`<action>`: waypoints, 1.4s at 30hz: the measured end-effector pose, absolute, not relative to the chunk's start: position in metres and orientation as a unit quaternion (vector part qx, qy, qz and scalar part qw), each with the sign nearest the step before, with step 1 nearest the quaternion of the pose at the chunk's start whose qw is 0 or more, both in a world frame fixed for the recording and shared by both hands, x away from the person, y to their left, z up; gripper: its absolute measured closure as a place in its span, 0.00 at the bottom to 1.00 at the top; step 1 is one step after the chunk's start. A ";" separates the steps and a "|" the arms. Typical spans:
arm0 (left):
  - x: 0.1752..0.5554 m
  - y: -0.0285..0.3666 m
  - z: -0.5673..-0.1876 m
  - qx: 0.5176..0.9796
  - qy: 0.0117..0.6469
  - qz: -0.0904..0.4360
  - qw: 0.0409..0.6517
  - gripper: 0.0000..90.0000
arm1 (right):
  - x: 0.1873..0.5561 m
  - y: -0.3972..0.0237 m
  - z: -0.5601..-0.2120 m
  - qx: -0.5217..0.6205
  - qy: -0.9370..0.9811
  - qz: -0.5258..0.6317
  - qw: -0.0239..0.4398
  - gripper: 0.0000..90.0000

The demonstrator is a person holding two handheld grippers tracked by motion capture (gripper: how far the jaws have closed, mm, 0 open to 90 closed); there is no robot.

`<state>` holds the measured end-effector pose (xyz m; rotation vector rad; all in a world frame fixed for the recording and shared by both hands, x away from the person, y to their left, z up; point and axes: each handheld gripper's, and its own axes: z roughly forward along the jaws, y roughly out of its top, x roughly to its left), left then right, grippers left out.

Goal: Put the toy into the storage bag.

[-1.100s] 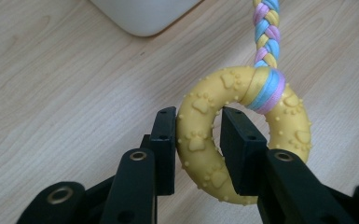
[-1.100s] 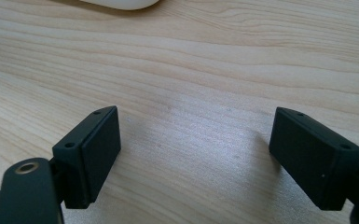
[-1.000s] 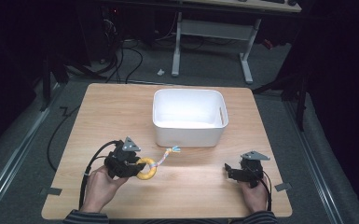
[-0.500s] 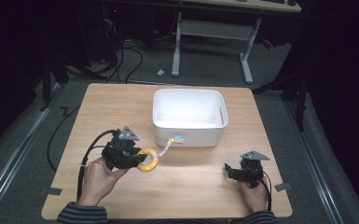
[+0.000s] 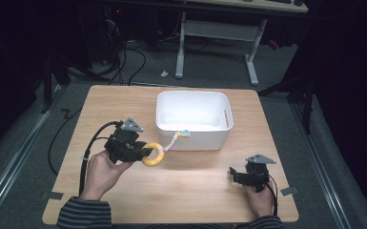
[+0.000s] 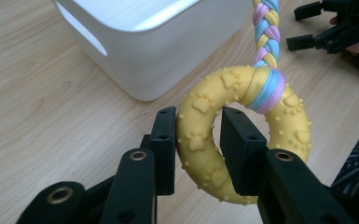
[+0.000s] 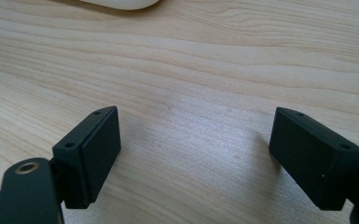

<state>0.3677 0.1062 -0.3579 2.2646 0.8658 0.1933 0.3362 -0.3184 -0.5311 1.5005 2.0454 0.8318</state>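
Now L claw [image 6: 198, 149] pinching yellow ring toy [image 6: 242, 135] nr white bin [image 5: 193, 119]; R claw [image 7: 193, 154] spread.

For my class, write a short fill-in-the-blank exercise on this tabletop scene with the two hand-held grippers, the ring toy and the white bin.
1. The left gripper is shut on a ring toy whose colour is ____.
2. A braided rope is tied to the ____.
3. The jaws of the right gripper stand ____.
4. The white bin stands on a ____ table.

Missing words: yellow; ring toy; open; wooden
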 end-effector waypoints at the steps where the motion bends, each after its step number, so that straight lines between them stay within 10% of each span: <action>1: 0.369 0.106 -0.357 0.871 0.336 0.074 0.352 0.75 | 0.336 -0.318 -0.531 0.547 0.745 0.303 0.234 0.18; 42: 0.435 0.058 -0.328 0.864 0.353 0.081 0.351 0.75 | 0.336 -0.318 -0.531 0.544 0.747 0.303 0.232 0.18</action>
